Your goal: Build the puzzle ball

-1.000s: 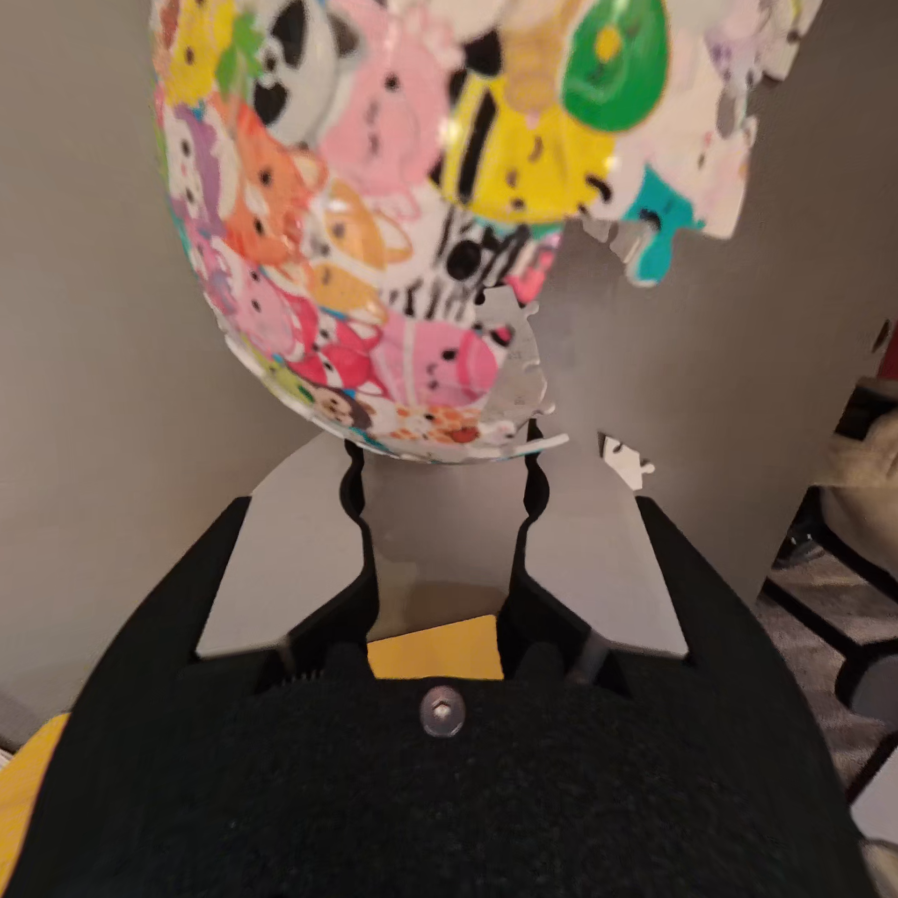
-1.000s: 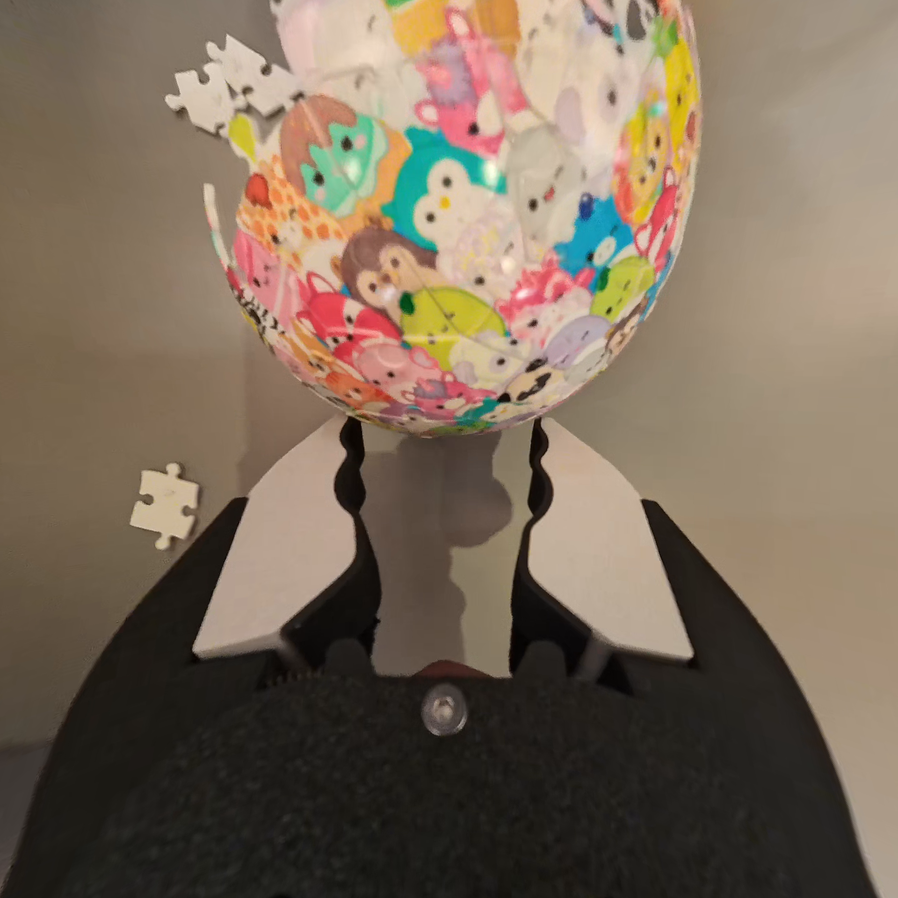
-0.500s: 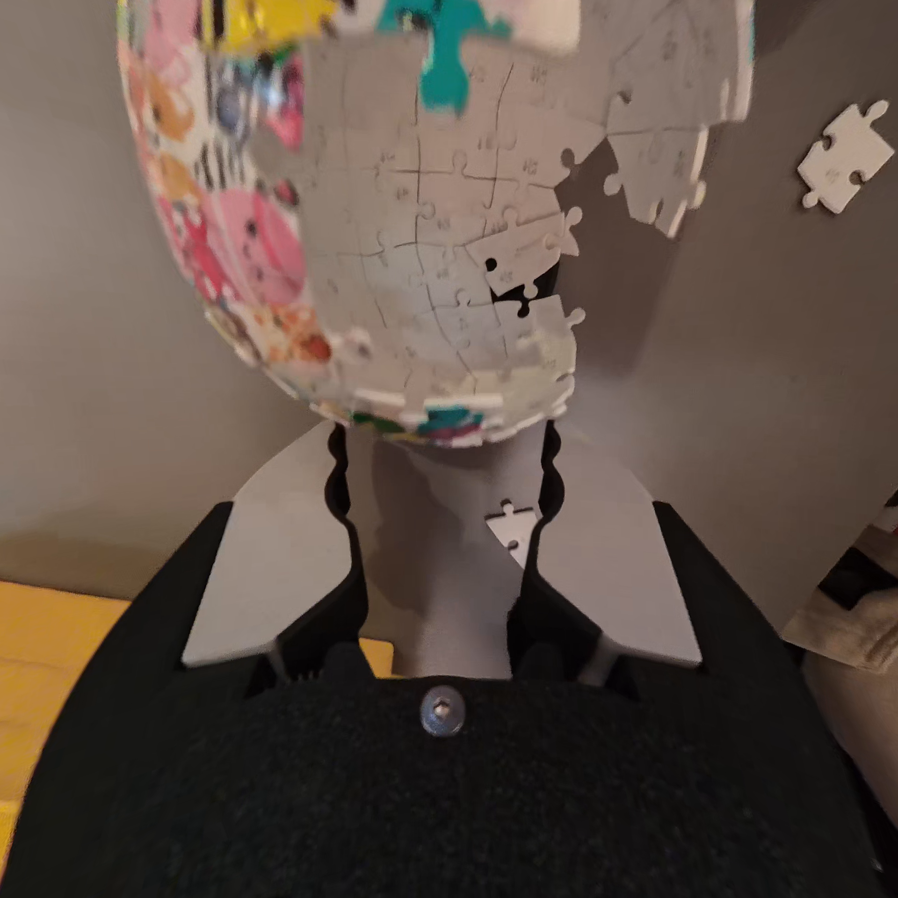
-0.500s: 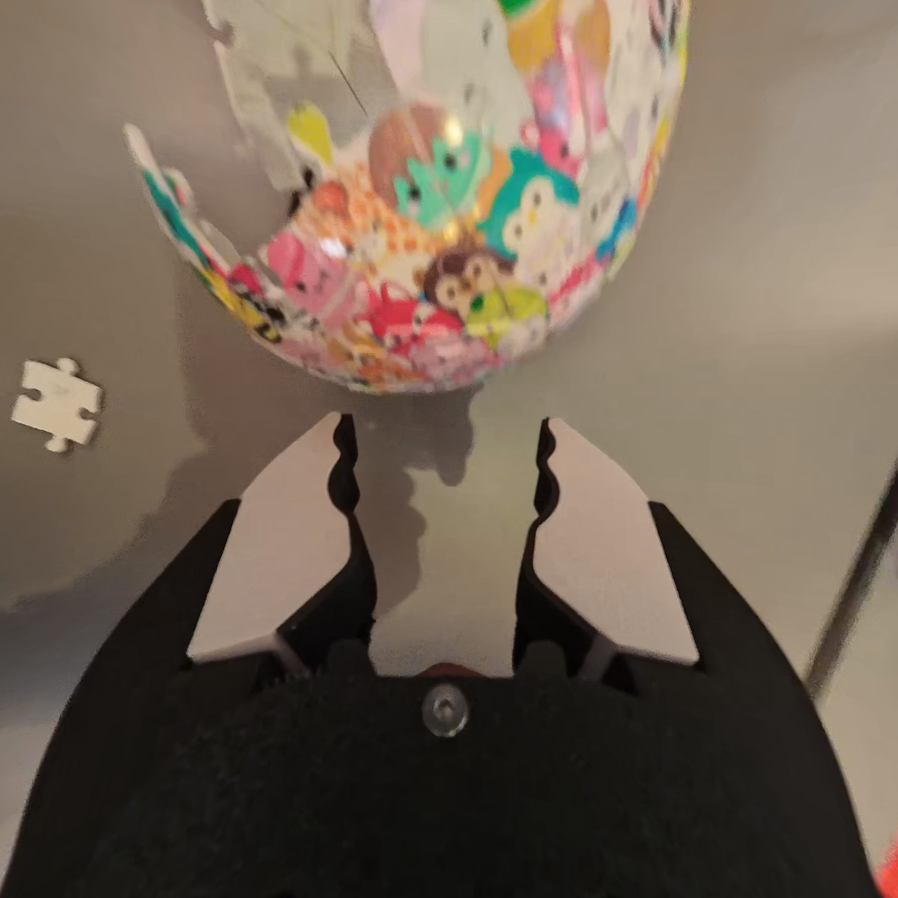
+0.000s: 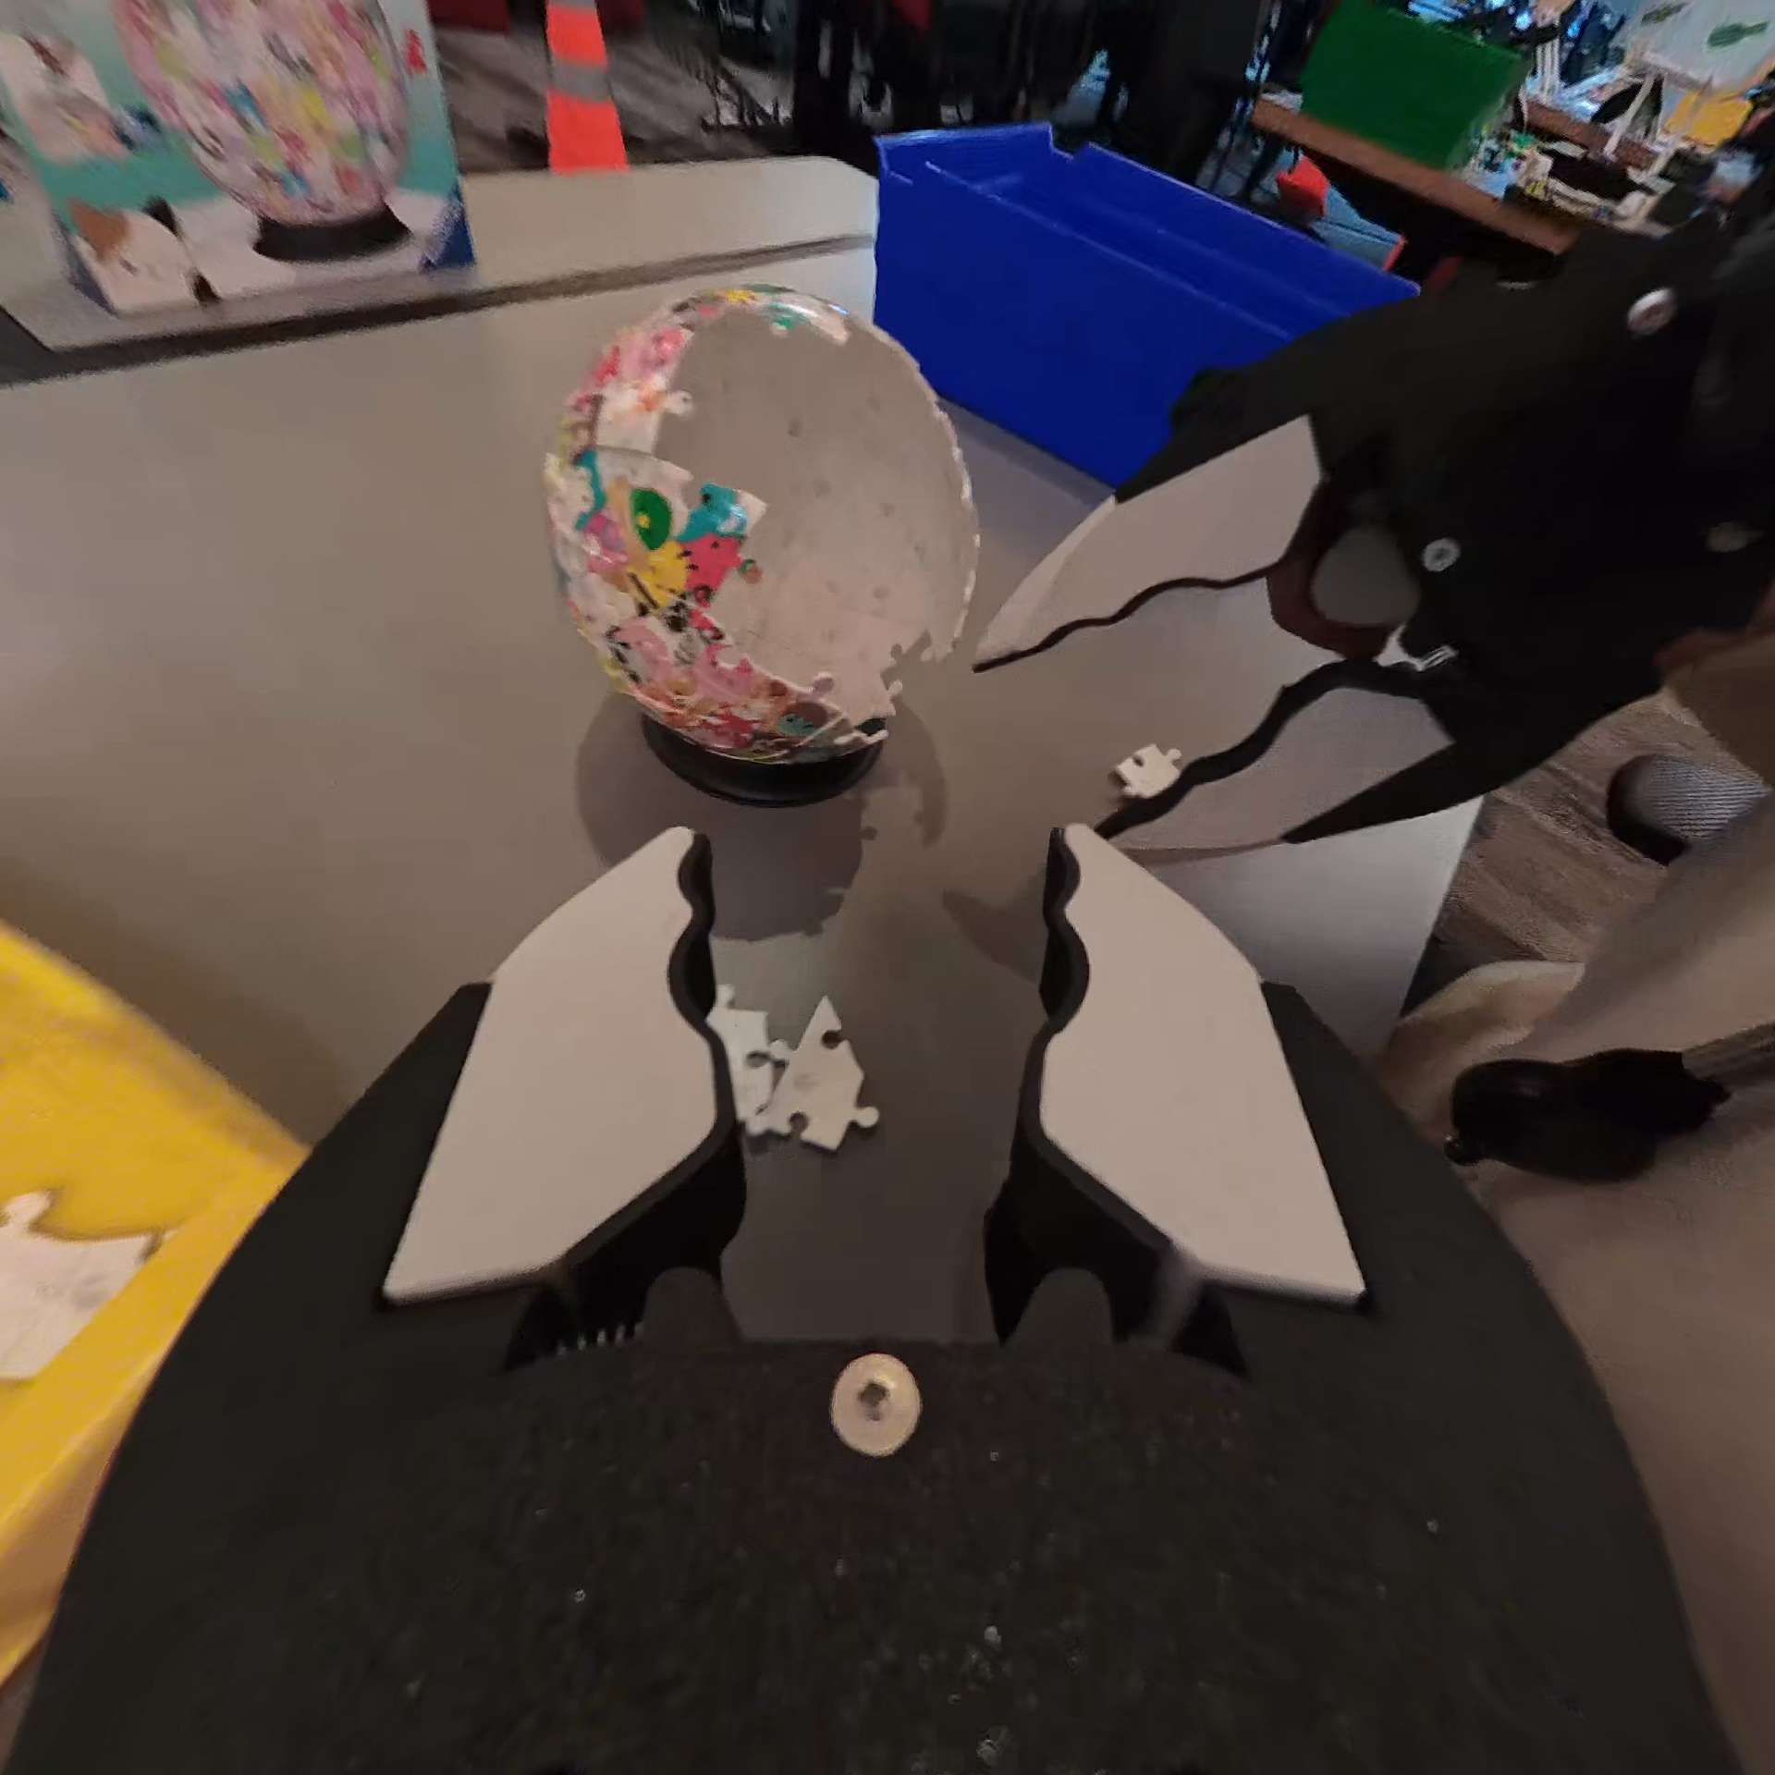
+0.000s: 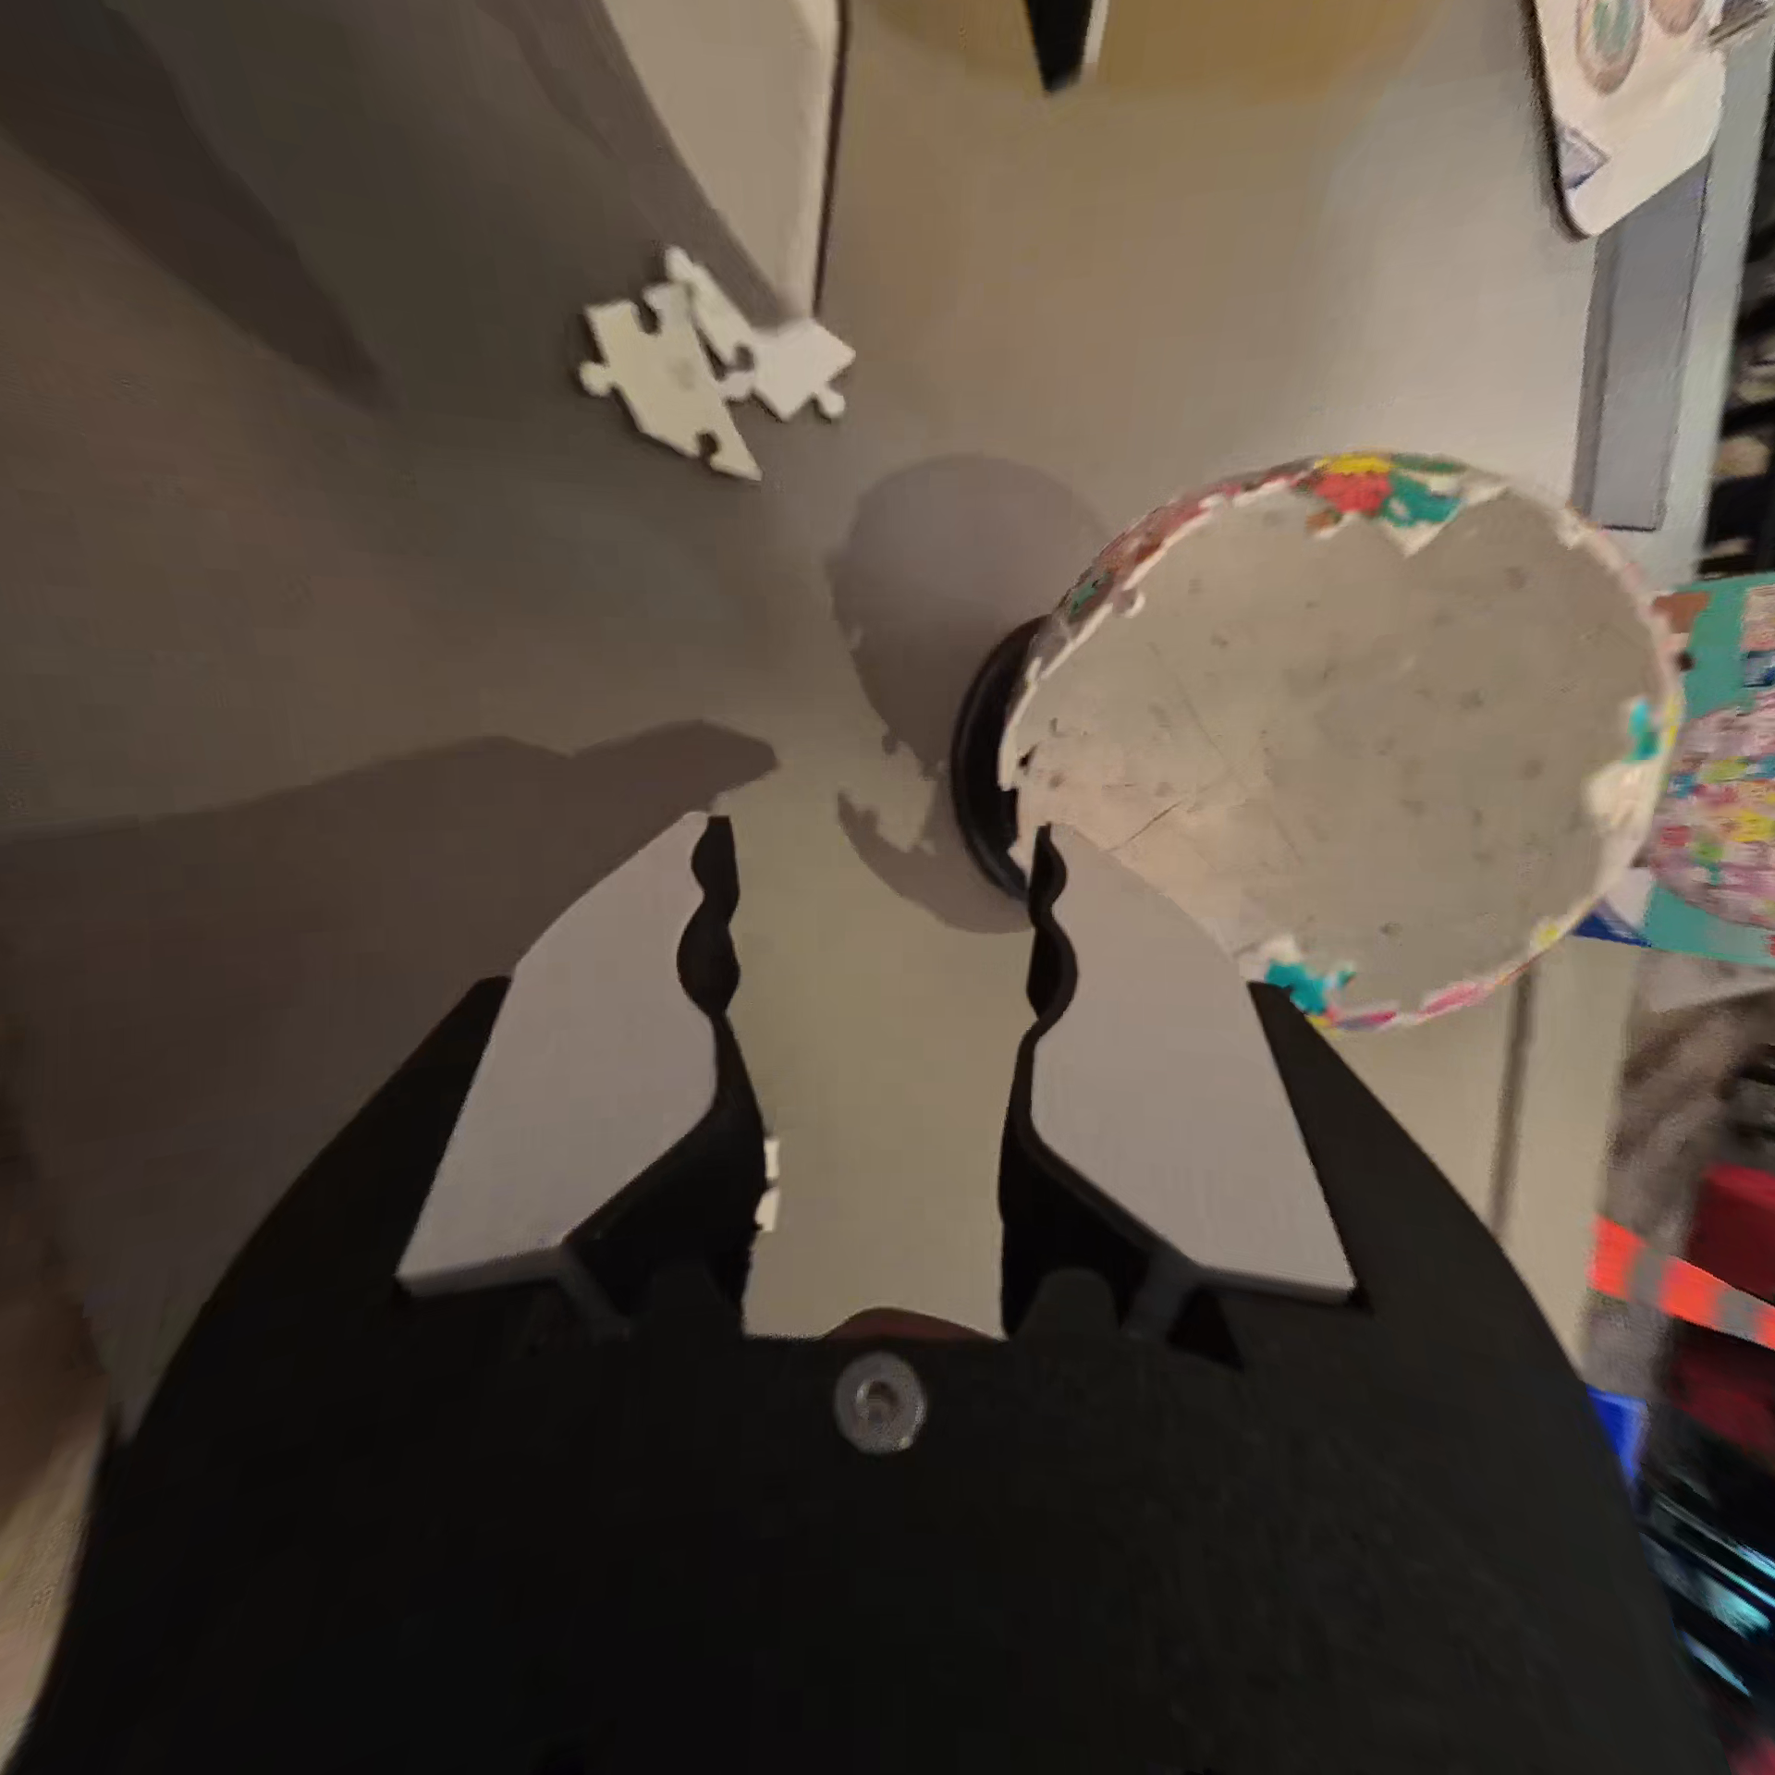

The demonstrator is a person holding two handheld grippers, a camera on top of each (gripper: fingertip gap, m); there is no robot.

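Resting now on its black stand [image 5: 764,773], the puzzle ball [image 5: 759,538] had left both hand-held grippers, left [image 5: 876,869] and right [image 6: 879,850], gaping empty; loose pieces [image 5: 802,1076] awaited fitting.

A grey tabletop [image 5: 288,615] is carrying everything here. A black ring stand [image 5: 759,768] is sitting near its middle, holding up the unfinished puzzle ball [image 5: 759,519]. Two loose puzzle pieces [image 5: 802,1071] are lying face down and touching each other, nearer the camera than the stand. A single loose piece [image 5: 1146,770] is lying to the stand's right. A blue bin [image 5: 1085,288] is resting at the far right, and the puzzle box [image 5: 230,144] is standing at the far left.
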